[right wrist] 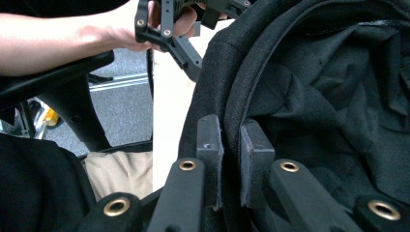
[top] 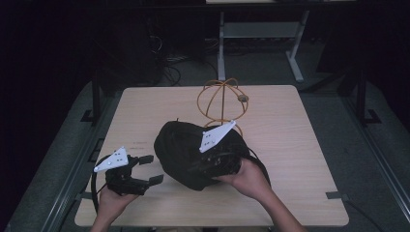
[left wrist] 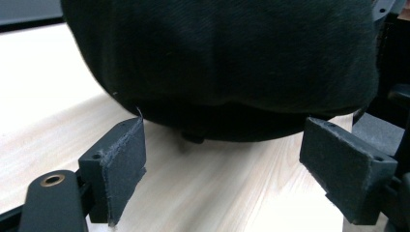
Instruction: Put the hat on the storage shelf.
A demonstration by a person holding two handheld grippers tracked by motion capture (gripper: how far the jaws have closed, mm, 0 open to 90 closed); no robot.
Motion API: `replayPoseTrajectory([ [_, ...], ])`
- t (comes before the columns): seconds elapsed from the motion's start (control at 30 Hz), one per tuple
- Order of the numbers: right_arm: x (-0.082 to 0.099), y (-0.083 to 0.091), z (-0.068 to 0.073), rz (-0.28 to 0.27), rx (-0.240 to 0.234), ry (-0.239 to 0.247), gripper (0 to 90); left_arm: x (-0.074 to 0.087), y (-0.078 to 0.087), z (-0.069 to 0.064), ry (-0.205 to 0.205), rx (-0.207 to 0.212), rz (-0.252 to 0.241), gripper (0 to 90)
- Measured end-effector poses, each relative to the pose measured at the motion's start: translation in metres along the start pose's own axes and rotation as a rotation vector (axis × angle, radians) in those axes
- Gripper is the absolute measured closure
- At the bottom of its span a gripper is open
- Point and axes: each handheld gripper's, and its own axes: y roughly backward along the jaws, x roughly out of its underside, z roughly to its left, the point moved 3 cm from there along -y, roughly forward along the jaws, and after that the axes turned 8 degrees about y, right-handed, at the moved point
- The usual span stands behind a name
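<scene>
A black fabric hat (top: pixel 186 145) is over the middle of the light wooden table (top: pixel 290 145). My right gripper (top: pixel 212 166) is shut on the hat's rim (right wrist: pixel 232 96), one pad inside and one outside, and the right gripper view looks into the creased lining (right wrist: pixel 329 96). My left gripper (top: pixel 152 169) is just left of the hat, open and holding nothing. In the left gripper view the hat's rounded crown (left wrist: pixel 217 58) hangs close ahead of the open left gripper (left wrist: pixel 222 164), a little above the tabletop (left wrist: pixel 193 193).
An orange wire dome stand (top: pixel 222 99) is on the table right behind the hat. A desk frame and cables are on the floor beyond the far edge. In the right gripper view, a black chair base (right wrist: pixel 72 96) is to the left.
</scene>
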Motion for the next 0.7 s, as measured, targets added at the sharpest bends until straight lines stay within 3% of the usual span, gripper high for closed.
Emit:
replayPoseTrajectory([
  [0.1,-0.003,0.003,0.0,0.001,-0.01,0.014,81.0,-0.006,0.001,0.004,-0.014,-0.033,-0.023,15.8],
  [0.17,-0.007,0.008,0.004,-0.007,-0.026,0.015,81.0,-0.01,0.002,0.009,0.004,-0.019,-0.046,15.9],
  [0.47,-0.018,0.018,0.012,-0.035,-0.068,0.049,80.9,-0.012,-0.003,0.014,0.014,0.011,-0.036,15.8],
  [0.57,-0.024,0.019,0.016,-0.041,-0.089,0.07,80.9,-0.016,-0.005,0.014,0.01,0.045,-0.05,15.8],
  [0.63,-0.027,0.02,0.018,-0.041,-0.102,0.088,81.0,-0.018,-0.006,0.015,0.029,0.061,-0.058,17.2],
  [0.7,-0.029,0.021,0.018,-0.044,-0.108,0.093,81.0,-0.02,-0.006,0.016,0.038,0.094,-0.078,27.2],
])
